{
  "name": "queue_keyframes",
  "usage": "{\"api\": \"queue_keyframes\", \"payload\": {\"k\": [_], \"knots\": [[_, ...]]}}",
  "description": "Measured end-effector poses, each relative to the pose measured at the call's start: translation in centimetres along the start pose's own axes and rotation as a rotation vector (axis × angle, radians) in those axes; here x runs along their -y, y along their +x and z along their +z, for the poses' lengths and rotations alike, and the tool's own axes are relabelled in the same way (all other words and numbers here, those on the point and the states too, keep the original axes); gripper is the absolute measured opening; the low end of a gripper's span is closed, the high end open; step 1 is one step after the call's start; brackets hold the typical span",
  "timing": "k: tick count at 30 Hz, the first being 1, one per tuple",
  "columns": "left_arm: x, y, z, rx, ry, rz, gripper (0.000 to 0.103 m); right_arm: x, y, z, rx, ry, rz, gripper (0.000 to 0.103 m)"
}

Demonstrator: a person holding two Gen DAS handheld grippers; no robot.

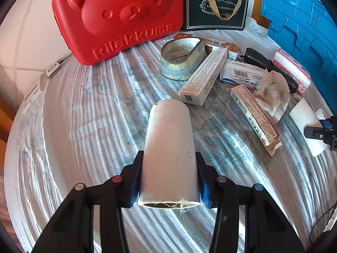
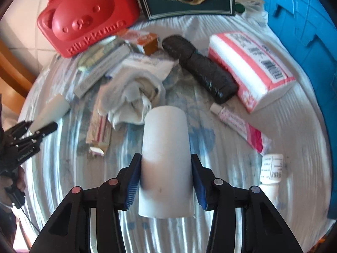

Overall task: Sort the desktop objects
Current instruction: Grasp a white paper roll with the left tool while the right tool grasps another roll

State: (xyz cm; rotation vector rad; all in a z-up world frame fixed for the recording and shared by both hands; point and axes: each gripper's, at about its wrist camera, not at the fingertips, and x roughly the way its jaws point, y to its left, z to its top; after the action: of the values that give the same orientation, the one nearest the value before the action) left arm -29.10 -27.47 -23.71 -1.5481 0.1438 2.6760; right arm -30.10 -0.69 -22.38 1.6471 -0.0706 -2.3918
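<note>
My left gripper [image 1: 168, 158] is shut on a white roll [image 1: 169, 147] and holds it above the patterned tablecloth [image 1: 84, 116]. My right gripper [image 2: 165, 160] is shut on a second white roll [image 2: 165, 154], also held above the cloth. The right gripper and its roll [image 1: 305, 122] show at the right edge of the left wrist view. The left gripper with its roll [image 2: 50, 109] shows at the left edge of the right wrist view. Ahead lie a tape roll [image 1: 181, 59], long cartons [image 1: 204, 78], a crumpled cloth [image 2: 130, 97] and a black wrapped bundle [image 2: 200, 67].
A red bear-faced case [image 1: 118, 16] and a dark green gift bag [image 1: 214, 6] stand at the back. A blue crate [image 1: 301, 31] stands at the right. A pink-and-white tissue pack [image 2: 252, 67], a pink tube [image 2: 238, 124] and a small white bottle [image 2: 271, 168] lie to the right.
</note>
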Motion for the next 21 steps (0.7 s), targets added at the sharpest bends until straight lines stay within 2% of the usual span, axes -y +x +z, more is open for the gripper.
{"api": "queue_keyframes", "payload": {"k": [3,8,13,16,21], "knots": [[-0.1,1.4,-0.5,-0.052,0.006,0.007,0.045,0.3,0.6,-0.1,-0.033,-0.003,-0.009,0.045],[-0.4,1.5,-0.6,-0.023,-0.016,-0.014,0.045,-0.1,1.4,0.2,-0.051,-0.016,-0.026,0.045],[-0.4,0.6,-0.2,-0.020,-0.042,-0.028,0.045,-0.8,1.6,0.3,-0.040,-0.086,-0.046,0.044],[0.3,-1.4,0.0,0.019,-0.011,-0.026,0.045,-1.3,0.3,0.0,0.006,-0.141,-0.089,0.044],[2.5,-5.1,1.3,0.067,0.061,0.012,0.045,-1.3,-2.7,0.2,0.096,-0.150,-0.080,0.044]]}}
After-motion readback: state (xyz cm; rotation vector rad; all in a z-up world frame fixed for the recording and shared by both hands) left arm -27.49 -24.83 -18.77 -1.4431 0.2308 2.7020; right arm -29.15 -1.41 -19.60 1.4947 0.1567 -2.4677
